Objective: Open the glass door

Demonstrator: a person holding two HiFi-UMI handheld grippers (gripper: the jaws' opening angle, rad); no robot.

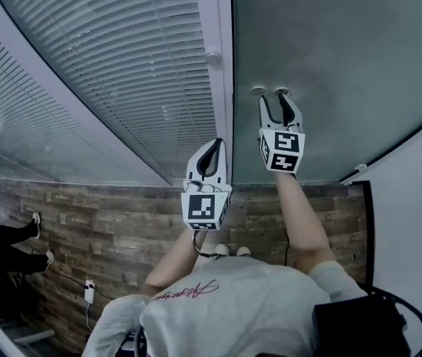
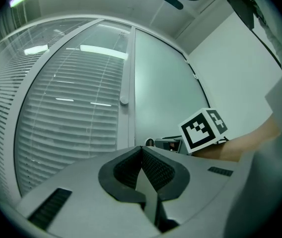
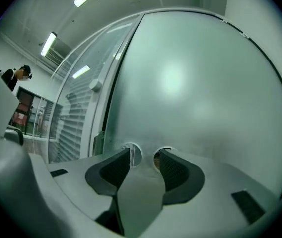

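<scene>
Underfoot, wood-plank floor [image 1: 122, 222]. Ahead, slatted blinds [image 1: 122, 65] behind glass on the left, then a white frame post [image 1: 217, 88], then the frosted glass door [image 1: 330, 65] on the right. Both forearms [image 1: 304, 214] stretched forward, roughly level. Short of the post, left gripper [image 1: 215, 143] pinched together on nothing. Farther out, right gripper [image 1: 280, 99] spread wide and empty, tips at the door's pane (touching or just shy: cannot tell). Two small round spots [image 1: 258, 91] at those tips, too unclear to name.

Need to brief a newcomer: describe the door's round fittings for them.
Find the frosted glass door, right of the blinds. Near its left edge, by the right gripper, sit two round fittings; unlike the frame's lone knob, they're paired.
</scene>
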